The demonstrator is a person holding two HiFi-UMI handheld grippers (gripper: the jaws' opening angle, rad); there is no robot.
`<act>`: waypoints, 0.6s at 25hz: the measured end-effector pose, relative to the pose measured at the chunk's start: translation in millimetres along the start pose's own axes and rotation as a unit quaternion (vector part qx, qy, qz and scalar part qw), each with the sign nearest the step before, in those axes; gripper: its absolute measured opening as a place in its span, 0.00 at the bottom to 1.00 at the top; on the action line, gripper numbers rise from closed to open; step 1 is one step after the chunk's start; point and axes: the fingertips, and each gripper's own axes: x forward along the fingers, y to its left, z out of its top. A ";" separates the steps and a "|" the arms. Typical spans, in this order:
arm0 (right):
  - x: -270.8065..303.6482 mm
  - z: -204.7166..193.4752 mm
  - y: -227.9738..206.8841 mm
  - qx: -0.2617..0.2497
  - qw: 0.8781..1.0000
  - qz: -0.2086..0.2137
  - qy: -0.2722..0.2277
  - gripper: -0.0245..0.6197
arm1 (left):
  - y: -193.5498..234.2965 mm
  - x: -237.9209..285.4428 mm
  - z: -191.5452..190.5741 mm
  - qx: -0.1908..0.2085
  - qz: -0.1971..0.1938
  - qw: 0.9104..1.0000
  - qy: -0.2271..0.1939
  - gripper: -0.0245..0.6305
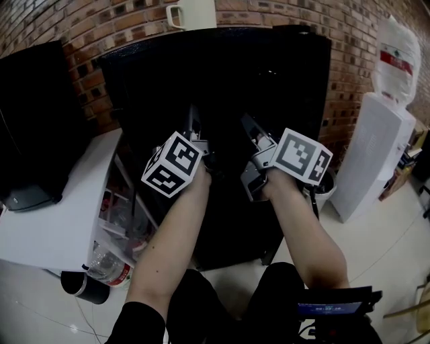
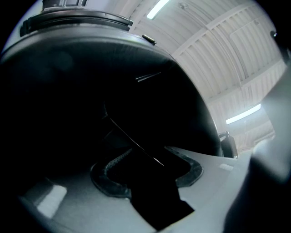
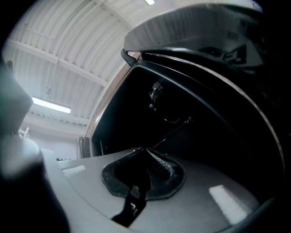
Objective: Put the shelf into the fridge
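The black fridge [image 1: 222,87] stands straight ahead against the brick wall, its front too dark to read. Both grippers point up at it side by side. My left gripper [image 1: 193,126] has its jaws wide apart. In the left gripper view [image 2: 145,159] a thin bright edge, apparently the shelf [image 2: 136,142], runs slantwise between the jaws, and no pad presses on it. My right gripper [image 1: 250,127] has its pads together [image 3: 148,169]. A thin dark line, perhaps the same shelf [image 3: 173,132], lies just beyond its tips. The shelf does not show in the head view.
A white mug [image 1: 191,13] sits on top of the fridge. At the left a white table [image 1: 60,208] carries a black box [image 1: 30,121], with bottles [image 1: 111,269] on the floor beneath it. A white water dispenser [image 1: 376,154] stands at the right.
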 end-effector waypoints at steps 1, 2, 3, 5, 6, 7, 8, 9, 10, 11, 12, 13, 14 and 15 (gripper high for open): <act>-1.0 -0.9 1.0 0.001 1.000 0.001 0.000 0.05 | -2.0 -3.1 -0.3 0.005 -0.004 1.000 0.001 0.37; -1.7 -2.0 2.8 0.004 1.000 0.004 0.001 0.05 | -2.9 -6.7 -1.1 0.009 -0.005 1.000 0.004 0.38; -2.6 -3.5 5.3 0.006 1.000 0.007 0.003 0.05 | -3.0 -11.6 -1.8 0.012 -0.003 1.000 0.007 0.38; -5.6 -7.3 11.7 0.008 1.000 0.015 0.010 0.05 | -4.4 -25.7 0.3 0.021 0.000 1.000 0.003 0.37; -7.8 -9.2 14.5 0.006 1.000 0.018 0.014 0.05 | -7.4 -33.3 0.8 0.027 -0.004 1.000 0.000 0.36; -10.3 -11.3 16.4 0.004 1.000 0.019 0.018 0.05 | -11.5 -40.8 -0.7 0.034 -0.013 0.999 0.003 0.34; -12.9 -13.5 17.6 0.003 1.000 0.020 0.021 0.05 | -16.3 -48.0 -4.2 0.041 -0.025 0.999 0.011 0.30; -15.3 -15.5 18.1 0.003 0.999 0.021 0.025 0.05 | -21.0 -54.9 -8.6 0.050 -0.036 0.998 0.022 0.25; -17.4 -16.8 18.4 0.004 0.999 0.022 0.027 0.05 | -25.1 -61.5 -12.3 0.063 -0.044 0.997 0.033 0.21; -19.6 -17.1 18.6 0.005 0.999 0.023 0.028 0.05 | -28.5 -68.2 -13.9 0.079 -0.048 0.995 0.040 0.21; -22.0 -17.1 18.7 0.006 0.999 0.024 0.027 0.05 | -31.1 -75.3 -13.4 0.094 -0.051 0.993 0.041 0.18; -25.0 -18.0 18.6 0.007 0.999 0.023 0.027 0.05 | -32.9 -83.4 -11.9 0.108 -0.055 0.992 0.038 0.15; -28.5 -21.0 18.6 0.007 0.999 0.021 0.028 0.05 | -33.7 -92.6 -10.9 0.117 -0.060 0.991 0.035 0.13; -32.6 -25.6 18.9 0.008 0.999 0.019 0.032 0.05 | -33.1 -102.2 -10.9 0.122 -0.064 0.990 0.035 0.11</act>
